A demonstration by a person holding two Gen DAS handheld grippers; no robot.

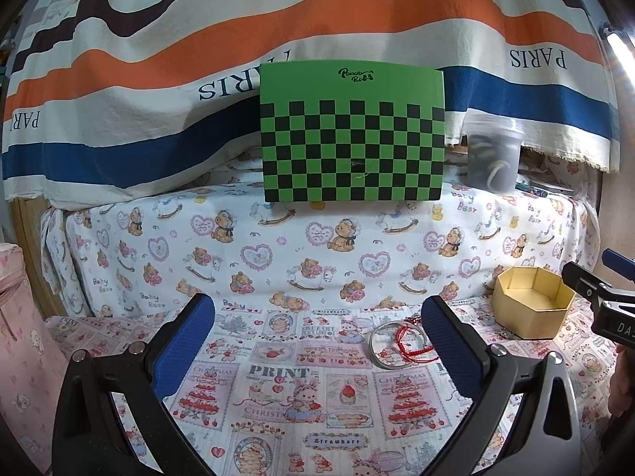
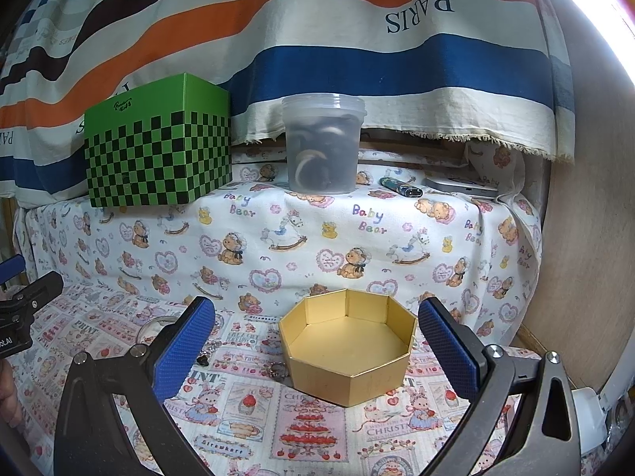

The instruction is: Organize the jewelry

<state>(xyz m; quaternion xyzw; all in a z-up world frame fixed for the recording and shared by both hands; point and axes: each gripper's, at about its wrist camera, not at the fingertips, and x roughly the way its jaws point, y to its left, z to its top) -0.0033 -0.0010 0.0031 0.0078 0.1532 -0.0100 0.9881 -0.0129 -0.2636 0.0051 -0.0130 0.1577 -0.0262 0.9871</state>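
Note:
A silver bangle (image 1: pixel 381 347) and a red cord bracelet (image 1: pixel 412 347) lie together on the printed cloth, just left of my left gripper's right finger. My left gripper (image 1: pixel 317 349) hovers open above the cloth with nothing between its fingers. An empty gold octagonal box (image 1: pixel 532 301) (image 2: pixel 349 351) stands to the right. My right gripper (image 2: pixel 317 347) is open, its blue pads (image 2: pixel 182 353) on either side of the box from the camera's angle. A small metal chain piece (image 2: pixel 278 369) lies by the box's left side, and a dark trinket (image 2: pixel 204 357) sits near the left pad.
A green checkered box (image 1: pixel 351 135) (image 2: pixel 158 146) and a lidded translucent tub (image 1: pixel 494 154) (image 2: pixel 322 144) stand on a raised ledge covered in bear-print cloth. A lighter (image 2: pixel 399 187) and a flat silver device (image 2: pixel 462 187) lie on the ledge. A striped cloth hangs behind.

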